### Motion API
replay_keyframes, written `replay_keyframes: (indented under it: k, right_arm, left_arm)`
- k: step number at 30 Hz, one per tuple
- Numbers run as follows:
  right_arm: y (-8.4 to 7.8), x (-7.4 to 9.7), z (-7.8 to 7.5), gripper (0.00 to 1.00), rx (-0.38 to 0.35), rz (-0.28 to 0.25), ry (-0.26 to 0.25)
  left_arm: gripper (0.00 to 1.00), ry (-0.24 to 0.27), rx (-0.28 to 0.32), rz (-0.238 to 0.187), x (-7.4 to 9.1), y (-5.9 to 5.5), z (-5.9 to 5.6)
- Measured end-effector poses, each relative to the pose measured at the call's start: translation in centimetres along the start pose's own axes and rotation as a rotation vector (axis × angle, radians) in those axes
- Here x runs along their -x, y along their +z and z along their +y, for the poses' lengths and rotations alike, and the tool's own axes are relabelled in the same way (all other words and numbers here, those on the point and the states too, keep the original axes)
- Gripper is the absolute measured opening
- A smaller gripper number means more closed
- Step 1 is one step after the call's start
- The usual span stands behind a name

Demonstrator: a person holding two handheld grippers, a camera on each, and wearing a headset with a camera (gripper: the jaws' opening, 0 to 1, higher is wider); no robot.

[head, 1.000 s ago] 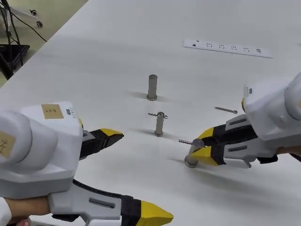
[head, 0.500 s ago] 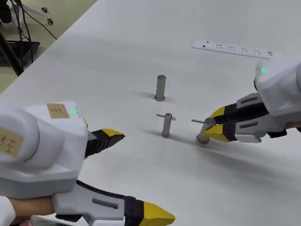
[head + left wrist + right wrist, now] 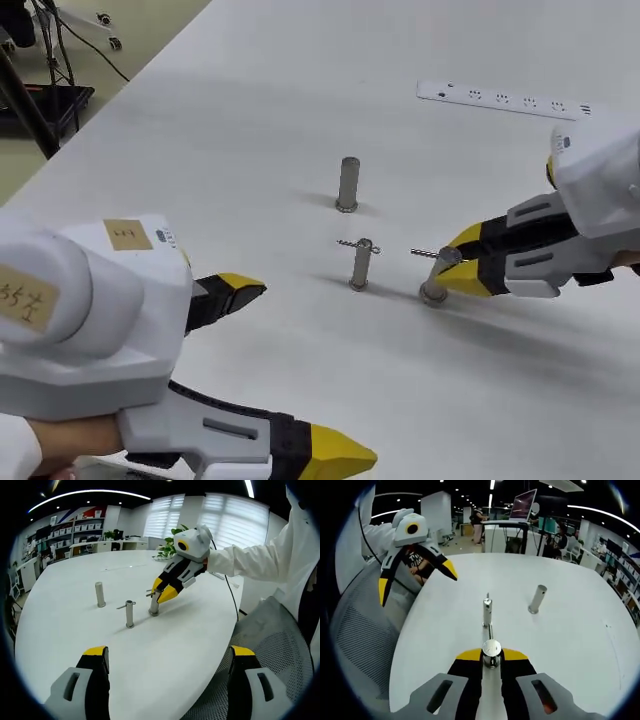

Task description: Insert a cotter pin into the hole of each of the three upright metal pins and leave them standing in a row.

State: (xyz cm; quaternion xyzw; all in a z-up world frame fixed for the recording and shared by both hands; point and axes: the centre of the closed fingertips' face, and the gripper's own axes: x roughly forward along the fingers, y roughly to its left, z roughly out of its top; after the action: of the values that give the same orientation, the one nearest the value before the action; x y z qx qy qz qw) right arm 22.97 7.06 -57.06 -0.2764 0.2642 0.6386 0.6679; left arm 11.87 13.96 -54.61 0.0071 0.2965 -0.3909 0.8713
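Observation:
Three grey metal pins stand on the white table [image 3: 250, 120]. The far pin [image 3: 348, 184] [image 3: 100, 594] [image 3: 537, 599] is bare. The middle pin [image 3: 362, 265] [image 3: 130, 614] [image 3: 487, 611] has a cotter pin [image 3: 352, 244] through its top. My right gripper [image 3: 462, 264] [image 3: 491, 656] [image 3: 167, 587] is shut on the third pin [image 3: 437, 278] [image 3: 154, 604] [image 3: 491, 649], which leans slightly with its base on the table and has a cotter pin [image 3: 424, 253] sticking out toward the middle pin. My left gripper [image 3: 290, 375] [image 3: 167, 655] [image 3: 416, 580] is open at the near left, holding nothing.
A white power strip [image 3: 505, 101] lies at the far right of the table. The table's left edge [image 3: 120, 90] drops to the floor. A mesh chair [image 3: 280, 645] stands at the table's near side.
My right gripper has slid the third pin away from me across the table, so it now stands beside the middle pin. The left gripper has stayed put.

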Motion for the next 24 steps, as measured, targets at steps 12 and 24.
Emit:
replay_keyframes:
  k: [12, 24]
  right_arm:
    - [-0.4, -0.1, 0.2, 0.08, 0.001, -0.001, 0.005]
    - [-0.1, 0.0, 0.1, 0.10, -0.007, -0.050, -0.006]
  left_arm:
    - [0.96, -0.043, 0.001, -0.001, -0.5, 0.2, -1.2]
    - [0.97, -0.041, 0.035, 0.009, -0.5, -0.1, -1.1]
